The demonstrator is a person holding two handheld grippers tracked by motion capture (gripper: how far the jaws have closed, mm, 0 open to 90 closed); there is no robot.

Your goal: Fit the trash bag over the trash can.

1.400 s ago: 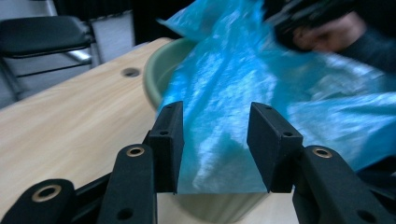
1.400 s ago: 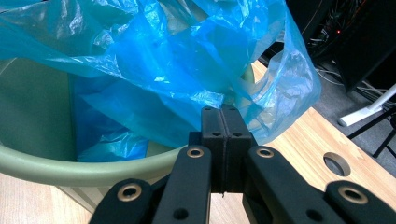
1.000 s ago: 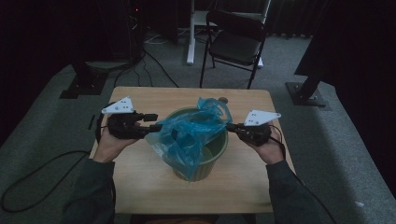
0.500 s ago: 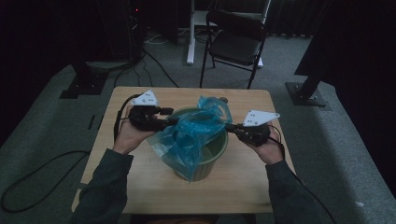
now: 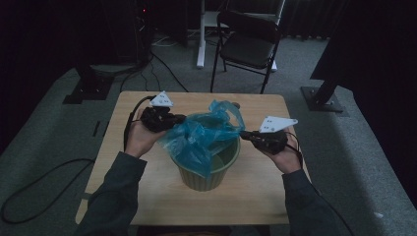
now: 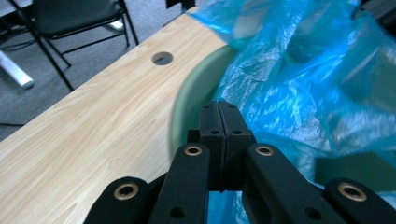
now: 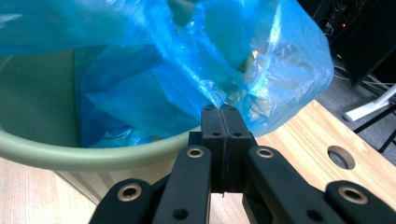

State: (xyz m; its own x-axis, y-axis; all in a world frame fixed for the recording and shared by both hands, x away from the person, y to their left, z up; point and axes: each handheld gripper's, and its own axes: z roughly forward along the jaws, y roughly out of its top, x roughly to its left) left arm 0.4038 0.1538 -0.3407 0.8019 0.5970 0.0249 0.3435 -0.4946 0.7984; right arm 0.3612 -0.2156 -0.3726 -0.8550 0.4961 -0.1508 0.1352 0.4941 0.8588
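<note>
Now both grippers, left (image 5: 178,119) and right (image 5: 244,133), pinch the blue bag (image 5: 206,135) from opposite sides; left jaws just closed.

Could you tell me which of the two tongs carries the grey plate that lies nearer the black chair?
The left tongs: their grey plate sits farther up the table, toward the chair, than the right tongs'.

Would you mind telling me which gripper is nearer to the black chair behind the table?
Left. The left gripper sits toward the table's far left side, closer to the chair; the right gripper is lower, nearer the person.
</note>
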